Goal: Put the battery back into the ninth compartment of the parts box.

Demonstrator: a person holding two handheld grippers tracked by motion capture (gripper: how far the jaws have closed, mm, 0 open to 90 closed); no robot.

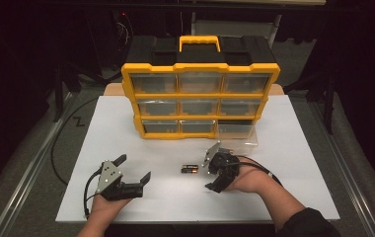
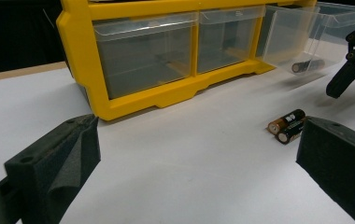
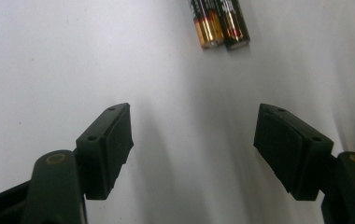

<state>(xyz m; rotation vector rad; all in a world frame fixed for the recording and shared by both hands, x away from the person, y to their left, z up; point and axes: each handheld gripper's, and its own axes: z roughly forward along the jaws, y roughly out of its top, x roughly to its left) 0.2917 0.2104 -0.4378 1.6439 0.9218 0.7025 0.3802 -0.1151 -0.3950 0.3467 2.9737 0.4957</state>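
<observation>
Left gripper (image 1: 135, 168): you hold it low over the white board (image 1: 126, 128), left of centre, and its jaws stand wide apart with nothing between them. In the left gripper view (image 2: 196, 154) the two pads frame bare board, and the batteries lie just inside the right pad.

Batteries (image 1: 189, 169): two lie side by side on the board, touching each other, between your two grippers and nearer your right one. In the left gripper view (image 2: 287, 125) you see their ends, one brass-coloured. In the right gripper view (image 3: 218, 22) they lie ahead of the jaws, at the top of the frame.

Organizer (image 1: 200, 89): a yellow and black cabinet with a carry handle and three rows of three clear drawers; it stands at the far side of the board.

Open drawer (image 1: 237, 131): the bottom-right drawer is pulled out toward you. In the left gripper view (image 2: 301, 37) a third battery (image 2: 306, 65) lies on its floor.

Right gripper (image 1: 214, 178): you hold it just right of the batteries, tipped down toward the board. In the right gripper view (image 3: 194, 135) its jaws are parted and grip nothing; bare board shows between the pads, and the batteries are beyond the tips, apart from them.
</observation>
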